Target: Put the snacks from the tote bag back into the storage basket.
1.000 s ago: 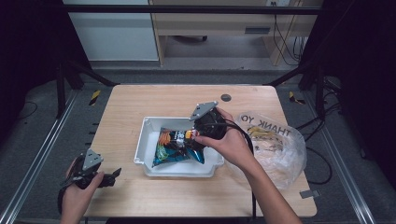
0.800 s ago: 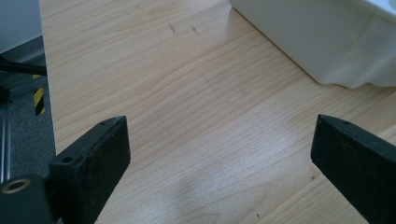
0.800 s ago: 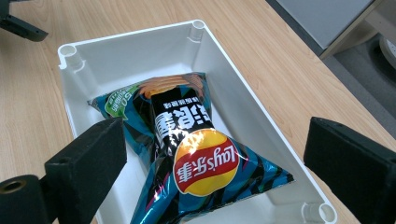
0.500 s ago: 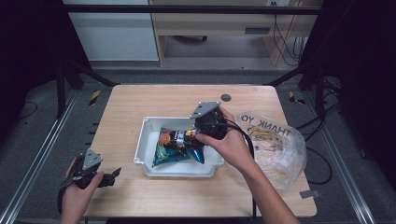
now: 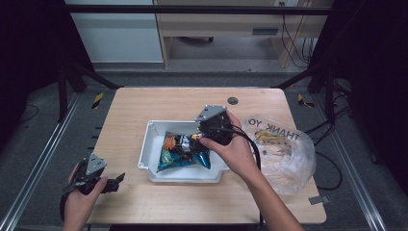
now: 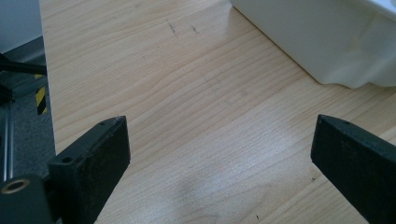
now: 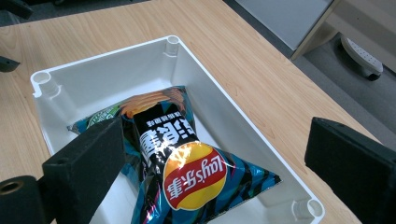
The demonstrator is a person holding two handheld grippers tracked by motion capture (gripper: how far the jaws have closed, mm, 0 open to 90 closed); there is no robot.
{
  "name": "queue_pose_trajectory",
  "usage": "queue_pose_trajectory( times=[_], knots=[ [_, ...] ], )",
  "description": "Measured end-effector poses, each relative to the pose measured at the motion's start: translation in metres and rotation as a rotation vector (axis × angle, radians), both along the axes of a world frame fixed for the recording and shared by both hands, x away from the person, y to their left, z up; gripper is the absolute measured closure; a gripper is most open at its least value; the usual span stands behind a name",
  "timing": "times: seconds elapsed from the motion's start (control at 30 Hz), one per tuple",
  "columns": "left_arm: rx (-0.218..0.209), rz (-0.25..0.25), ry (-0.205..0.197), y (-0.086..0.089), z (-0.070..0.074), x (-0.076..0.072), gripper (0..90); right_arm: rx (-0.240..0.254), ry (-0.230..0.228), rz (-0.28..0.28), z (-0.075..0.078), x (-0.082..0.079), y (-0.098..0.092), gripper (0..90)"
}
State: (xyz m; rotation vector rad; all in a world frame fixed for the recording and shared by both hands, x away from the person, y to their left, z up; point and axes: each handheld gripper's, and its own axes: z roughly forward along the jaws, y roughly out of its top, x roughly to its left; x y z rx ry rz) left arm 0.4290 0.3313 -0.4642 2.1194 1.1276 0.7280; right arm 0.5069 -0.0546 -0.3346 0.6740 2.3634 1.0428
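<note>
High view: a white tray (image 5: 146,159) sits at the centre of the wooden table (image 5: 144,103), and a blue chip bag (image 5: 185,153) lies flat inside it. The bag's long axis runs from lower left to upper right of the frame, slightly off the tray's long sides. The right gripper (image 5: 199,135) hangs over the bag's upper right end, its grey three-cornered plate tilted up; the person's right hand (image 5: 235,151) wraps its body. From here I cannot tell how far its jaws stand apart. A clear plastic bag (image 5: 284,154) with printed lettering lies at the right of the table, just beside the tray. The left gripper (image 5: 115,180) rests low at the lower left of the frame, well apart from the tray, held by the left hand (image 5: 79,199).

Left gripper view: the left gripper (image 6: 219,154) has its jaws spread wide over bare table (image 6: 187,93), holding nothing. The tray's white outer wall (image 6: 317,42) fills the upper right corner.

Right gripper view: the right gripper (image 7: 212,163) is released, jaws wide apart, above the chip bag (image 7: 187,163). The bag lies in the tray (image 7: 107,65), its long axis running from the lower centre toward the upper left, its round red-and-yellow logo near the lower centre and reading upside down. The left jaw overlaps the bag's left edge in the frame; whether it touches is unclear.
</note>
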Motion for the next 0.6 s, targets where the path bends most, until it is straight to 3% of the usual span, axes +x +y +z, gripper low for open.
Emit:
queue_pose_trajectory(
  times=[0.6],
  knots=[
    [0.014,0.007,-0.006,0.001,0.001,-0.003,4.2,0.047,-0.041,-0.044,0.002,-0.015,-0.01,6.0]
  ],
)
